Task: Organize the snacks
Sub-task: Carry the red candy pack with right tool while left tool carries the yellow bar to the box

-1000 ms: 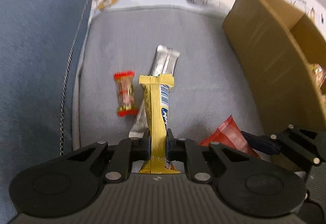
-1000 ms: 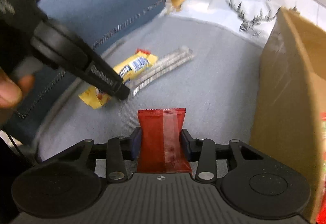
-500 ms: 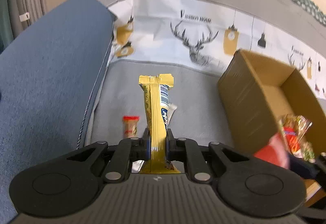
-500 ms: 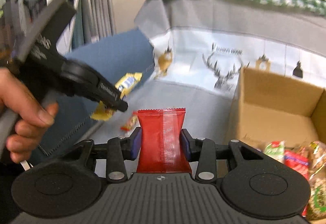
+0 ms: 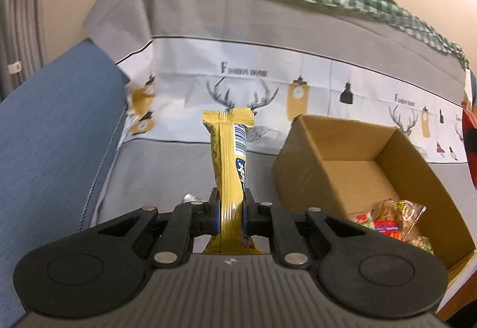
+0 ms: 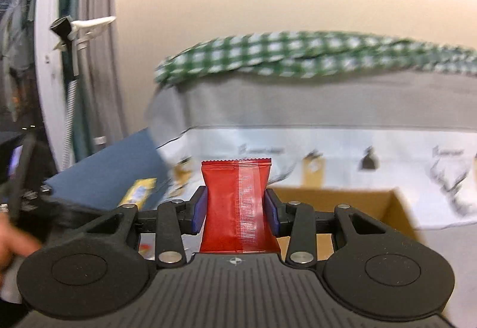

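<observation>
Our left gripper (image 5: 229, 208) clamps a yellow snack bar (image 5: 228, 161); our right gripper (image 6: 235, 211) clamps a red packet (image 6: 238, 206), beside the cardboard box (image 5: 301, 176).

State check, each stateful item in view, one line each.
left gripper: shut on yellow snack bar
yellow snack bar: held upright, off the sofa
right gripper: shut on red snack packet
red snack packet: held upright, pinched at the waist
cardboard box: open, partly filled with snacks
</observation>
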A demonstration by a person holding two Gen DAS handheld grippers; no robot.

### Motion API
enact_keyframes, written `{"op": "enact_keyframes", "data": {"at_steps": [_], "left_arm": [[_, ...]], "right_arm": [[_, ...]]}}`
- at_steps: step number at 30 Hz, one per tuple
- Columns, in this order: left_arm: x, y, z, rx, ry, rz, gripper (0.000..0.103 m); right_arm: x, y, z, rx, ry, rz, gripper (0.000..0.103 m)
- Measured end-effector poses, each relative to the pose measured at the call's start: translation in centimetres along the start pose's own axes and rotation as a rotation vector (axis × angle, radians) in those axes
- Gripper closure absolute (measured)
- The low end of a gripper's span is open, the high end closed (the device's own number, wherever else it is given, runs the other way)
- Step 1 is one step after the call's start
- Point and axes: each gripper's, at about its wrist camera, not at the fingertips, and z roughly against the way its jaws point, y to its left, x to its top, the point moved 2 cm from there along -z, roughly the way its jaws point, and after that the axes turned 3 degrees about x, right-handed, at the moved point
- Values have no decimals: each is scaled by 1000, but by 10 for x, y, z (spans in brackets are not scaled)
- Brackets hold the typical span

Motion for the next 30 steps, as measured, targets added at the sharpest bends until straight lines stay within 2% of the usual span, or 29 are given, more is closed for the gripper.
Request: {"op": "enact_keyframes", "data": {"at_steps": [3,5,9,12,22,30], "left_arm": [[3,-12,-3,-10,-11,-2,89],[5,-20,-4,-9,-21,-16,89],[9,-42,-9,-34,-43,-45,89],[11,-59,-12,-57,-61,-60,89],[12,-101,-4,-137,-151,-112,89],[9,-120,-7,-190,-153,-125,89]], "right_arm": [[-2,-39,3,-66,-14,-40,61],[-16,-60,1,-108,-8,-103,61],[-37,-85,-5,-139,50,-185,61],[-38,-89,-2,-151,28,-158,61],[-44,-94,-5,-182,48,-122,61],[-43,-93,-8,-186,49,-117,61]]}}
